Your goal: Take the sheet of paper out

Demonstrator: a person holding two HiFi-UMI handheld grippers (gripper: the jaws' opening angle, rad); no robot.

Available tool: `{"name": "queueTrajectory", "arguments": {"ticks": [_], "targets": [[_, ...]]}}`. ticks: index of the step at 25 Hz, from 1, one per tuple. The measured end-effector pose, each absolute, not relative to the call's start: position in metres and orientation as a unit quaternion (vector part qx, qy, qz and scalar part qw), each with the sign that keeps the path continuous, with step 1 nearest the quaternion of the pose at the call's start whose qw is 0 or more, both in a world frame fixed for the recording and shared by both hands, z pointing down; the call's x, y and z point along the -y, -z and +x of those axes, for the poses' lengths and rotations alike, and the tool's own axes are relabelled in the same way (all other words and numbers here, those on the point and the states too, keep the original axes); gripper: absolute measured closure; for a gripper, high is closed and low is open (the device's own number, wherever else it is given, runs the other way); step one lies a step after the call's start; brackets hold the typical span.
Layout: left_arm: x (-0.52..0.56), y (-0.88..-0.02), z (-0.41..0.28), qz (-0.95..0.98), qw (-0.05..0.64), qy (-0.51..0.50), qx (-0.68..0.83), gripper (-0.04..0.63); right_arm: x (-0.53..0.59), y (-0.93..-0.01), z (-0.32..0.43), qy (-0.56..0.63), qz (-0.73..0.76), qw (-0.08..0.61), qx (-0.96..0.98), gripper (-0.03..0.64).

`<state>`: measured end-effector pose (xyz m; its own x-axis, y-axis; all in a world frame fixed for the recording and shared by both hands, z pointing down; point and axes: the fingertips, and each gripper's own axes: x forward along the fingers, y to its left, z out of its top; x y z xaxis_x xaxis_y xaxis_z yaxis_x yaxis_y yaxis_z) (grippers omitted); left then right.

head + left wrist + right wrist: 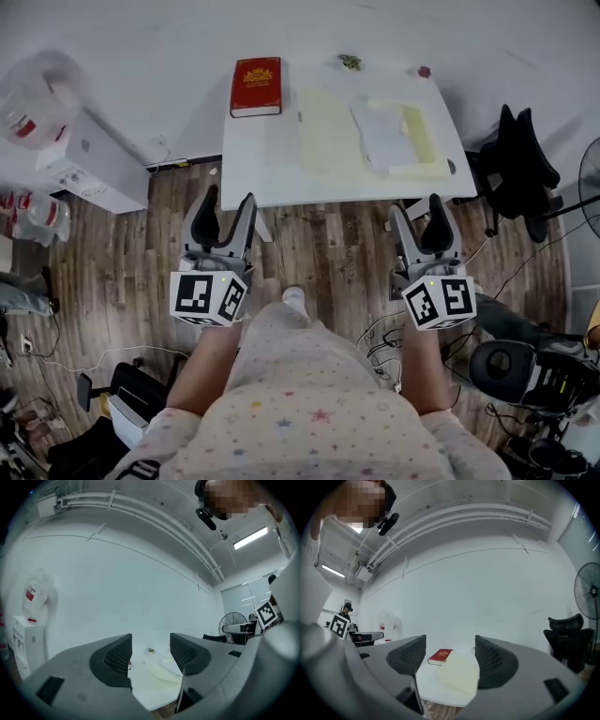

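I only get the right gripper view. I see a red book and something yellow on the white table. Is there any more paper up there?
Observer: Yes. The head view shows white paper lying on a pale yellow folder at the right side of the table.
Operator: Is the other gripper holding something?
Observer: No. The left gripper has its jaws apart with nothing between them.
Operator: Anything tiny I'm missing?
Observer: A small greenish thing and a small red thing sit at the table's far edge.
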<state>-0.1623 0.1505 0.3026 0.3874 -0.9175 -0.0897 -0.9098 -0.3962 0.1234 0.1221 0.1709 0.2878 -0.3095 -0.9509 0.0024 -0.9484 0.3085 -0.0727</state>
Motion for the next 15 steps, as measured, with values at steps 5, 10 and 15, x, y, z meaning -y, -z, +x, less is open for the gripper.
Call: {"name": "queueTrajectory", "arguments": {"ticks": [5,10,15], "targets": [[-0.112,-0.303,-0.169,0.838,0.028,0.069,0.54,0.362,-0.14,-0.284,0.117,0.042,-0.596,0.034,-0.802,0.307],[-0.091,-0.31,-0.173,0.837,0.04,0.068,0.541,0.362,-0.119,-0.288,0.113,0.047,-0.593,0.03,-0.803,0.307],[-0.071,-0.322,-0.172,0.834,0.053,0.062,0.546,0.362,-0.094,-0.298,0.115,0.058,-0.59,0.022,-0.805,0.307]]}}
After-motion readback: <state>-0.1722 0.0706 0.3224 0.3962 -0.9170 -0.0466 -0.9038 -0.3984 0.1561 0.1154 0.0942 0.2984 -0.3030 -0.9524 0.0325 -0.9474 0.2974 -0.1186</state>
